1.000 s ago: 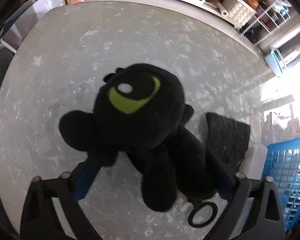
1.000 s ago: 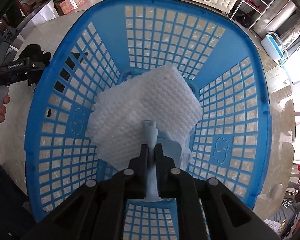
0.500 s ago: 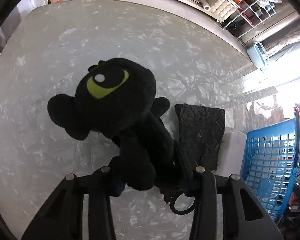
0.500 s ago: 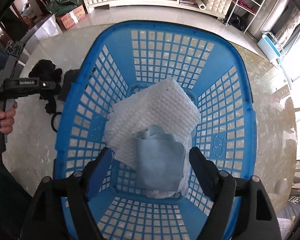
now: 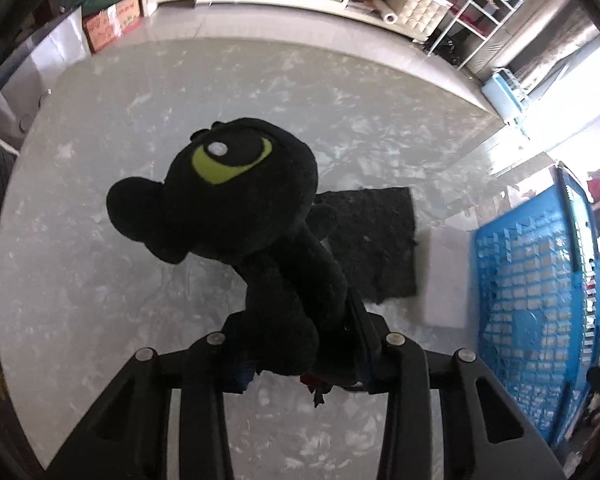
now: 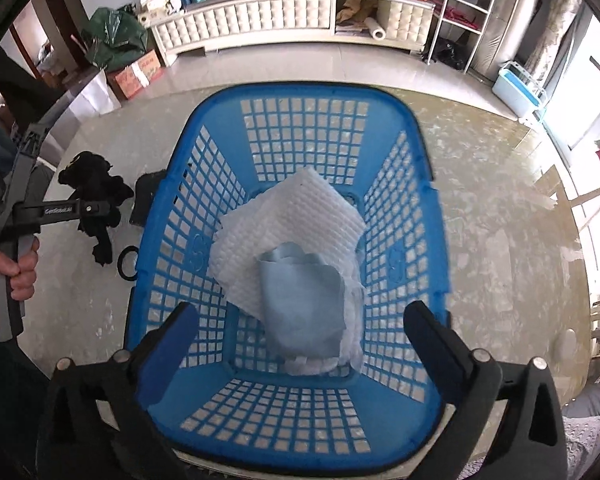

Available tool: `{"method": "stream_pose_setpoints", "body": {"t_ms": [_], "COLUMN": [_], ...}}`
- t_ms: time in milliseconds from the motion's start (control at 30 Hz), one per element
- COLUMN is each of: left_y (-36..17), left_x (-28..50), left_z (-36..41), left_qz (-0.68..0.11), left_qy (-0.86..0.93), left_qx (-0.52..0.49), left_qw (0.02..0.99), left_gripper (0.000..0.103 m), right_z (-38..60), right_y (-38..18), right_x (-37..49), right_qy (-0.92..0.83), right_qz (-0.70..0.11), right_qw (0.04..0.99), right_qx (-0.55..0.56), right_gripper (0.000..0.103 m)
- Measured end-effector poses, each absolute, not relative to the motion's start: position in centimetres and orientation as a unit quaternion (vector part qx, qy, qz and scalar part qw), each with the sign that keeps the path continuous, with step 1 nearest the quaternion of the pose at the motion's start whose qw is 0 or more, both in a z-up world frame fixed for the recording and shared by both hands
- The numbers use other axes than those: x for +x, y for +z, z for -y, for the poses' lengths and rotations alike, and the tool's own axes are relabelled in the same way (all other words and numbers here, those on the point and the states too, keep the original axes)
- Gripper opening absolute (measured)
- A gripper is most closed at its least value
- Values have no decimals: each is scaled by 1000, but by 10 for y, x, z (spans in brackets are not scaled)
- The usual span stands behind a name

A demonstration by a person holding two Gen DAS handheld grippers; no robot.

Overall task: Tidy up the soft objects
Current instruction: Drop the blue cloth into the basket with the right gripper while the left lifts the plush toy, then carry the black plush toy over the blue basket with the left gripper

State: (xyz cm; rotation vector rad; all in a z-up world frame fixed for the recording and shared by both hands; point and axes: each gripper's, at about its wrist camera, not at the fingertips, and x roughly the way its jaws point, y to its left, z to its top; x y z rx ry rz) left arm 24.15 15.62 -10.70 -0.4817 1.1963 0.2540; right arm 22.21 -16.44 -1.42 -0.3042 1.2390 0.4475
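Honestly, the only writing I can make out is the pale lettering along the bar of my left gripper (image 6: 100,216) in the right wrist view, too small to read, and the red print on a cardboard box (image 5: 112,20) on the far floor, also illegible. My left gripper (image 5: 300,344) has just been closing, and its narrow fingers (image 5: 364,320) now pinch the lower body of the black plush dragon toy with a green eye (image 5: 236,208). The toy hangs clear of the pale marbled round table (image 5: 100,280), its long axis running from my fingers up and away, head at the far end with the eye facing upward. Behind it, to the right, a dark rough rectangular mat (image 5: 376,244) lies flat on the table, and a black ring (image 6: 127,263) lies beside the blue plastic lattice basket (image 6: 172,216). My right gripper (image 6: 300,332) has just been opening; its fingers (image 6: 172,336) stand wide apart with nothing between them, above the basket's near end. Inside the basket a light blue soft cloth (image 6: 300,304) lies on a white quilted sheet (image 6: 292,216).
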Motion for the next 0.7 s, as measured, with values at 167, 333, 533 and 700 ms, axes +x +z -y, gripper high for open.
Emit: {"method": "stream_pose_setpoints", "body": {"t_ms": [167,333,533,700], "left_y": [-71,-40,-9,8], "left_x": [222,213,207,206], "left_z": [-136,-102,-63,-30], "left_qz": [-526,-512,-483,-475], "left_qy": [90,44,-5,-64], "left_qx": [-186,-138,-77,-45], "left_qw": [825,847,872,877], "left_gripper": [36,36,36,36], "right_z": [190,209,218,226], "right_y": [-8,-7,-17,-13], "right_x": [213,203,200,196], "right_qy": [195,181,172,165], "right_qz": [-564,-552,-547,-533], "right_qw": [791,802,810,819], "right_qx": [-135,-139,-125,-133], "right_gripper": [103,103,103,103]}}
